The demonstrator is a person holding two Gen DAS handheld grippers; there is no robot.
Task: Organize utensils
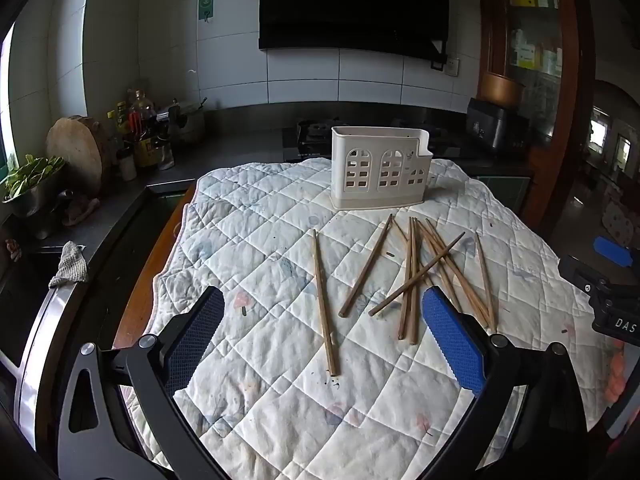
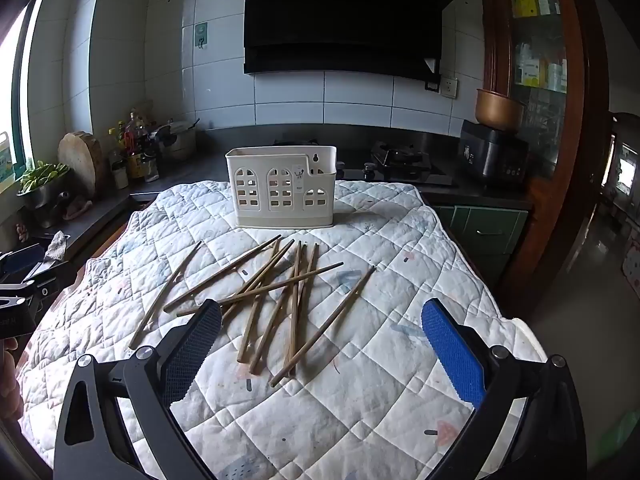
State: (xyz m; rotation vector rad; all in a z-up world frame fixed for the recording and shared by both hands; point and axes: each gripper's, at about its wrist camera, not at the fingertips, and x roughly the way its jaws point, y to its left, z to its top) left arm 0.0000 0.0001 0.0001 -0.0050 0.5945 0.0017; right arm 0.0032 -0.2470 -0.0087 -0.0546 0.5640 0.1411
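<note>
Several wooden chopsticks point(image 1: 416, 276) lie scattered on a white quilted cloth point(image 1: 280, 400); they also show in the right wrist view point(image 2: 276, 300). One chopstick point(image 1: 324, 304) lies apart to the left. A white plastic utensil holder point(image 1: 380, 168) with arched cut-outs stands upright behind them, also in the right wrist view point(image 2: 282, 186). My left gripper point(image 1: 324, 336) is open and empty, just in front of the chopsticks. My right gripper point(image 2: 322, 340) is open and empty, near the pile's front ends. The right gripper shows at the left wrist view's right edge point(image 1: 612, 300).
The cloth covers a wooden table point(image 1: 148, 280). A dark counter at the left holds bottles point(image 1: 140, 132), a round wooden board point(image 1: 80, 152) and a bowl of greens point(image 1: 28, 184). A gas stove point(image 2: 400, 160) and a rice cooker point(image 2: 492, 156) stand behind.
</note>
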